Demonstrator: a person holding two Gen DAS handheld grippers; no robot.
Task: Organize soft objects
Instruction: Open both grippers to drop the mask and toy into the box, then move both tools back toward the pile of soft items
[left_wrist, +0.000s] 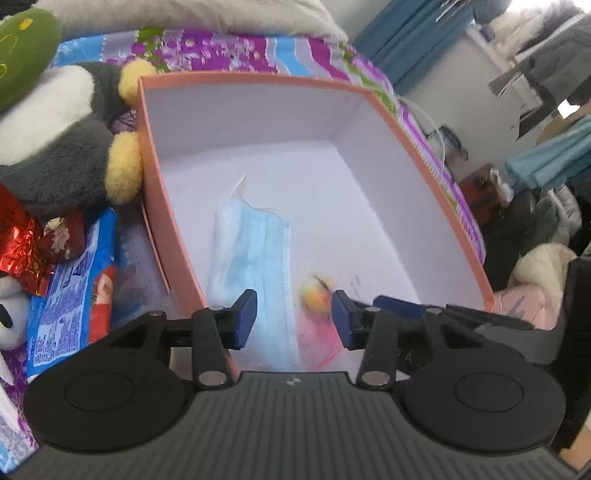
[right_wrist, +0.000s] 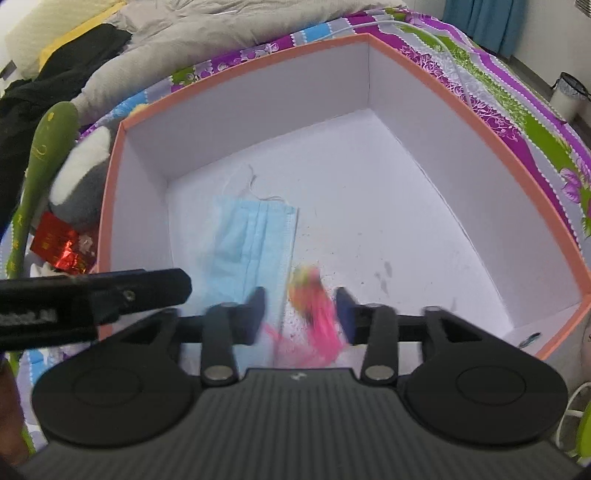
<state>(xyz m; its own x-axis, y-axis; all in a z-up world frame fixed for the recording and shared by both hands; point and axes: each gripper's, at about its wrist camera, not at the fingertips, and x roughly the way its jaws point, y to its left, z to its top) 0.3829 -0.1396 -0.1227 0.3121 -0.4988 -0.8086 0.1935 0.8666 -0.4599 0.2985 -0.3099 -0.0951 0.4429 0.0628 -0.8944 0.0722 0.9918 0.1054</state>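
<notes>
Hard to see: your pink and yellow soft toy (right_wrist: 314, 295) is smeared by motion blur, its lower end cut off behind the gripper body.
Left gripper (left_wrist: 293, 317): your fingers stand apart, nothing pinched.
Right gripper (right_wrist: 301, 314): spread too; the toy lies between the pads, contact unclear.
Box (left_wrist: 424, 147): peach card outside, smooth white inside, square corners.
Face mask (left_wrist: 255, 251): pale blue, pleated, flat on the box floor beside the toy.
Beside the box: grey-and-white plush (left_wrist: 62, 147), fuzzy, partly cropped; crinkled red foil (left_wrist: 22, 243).
</notes>
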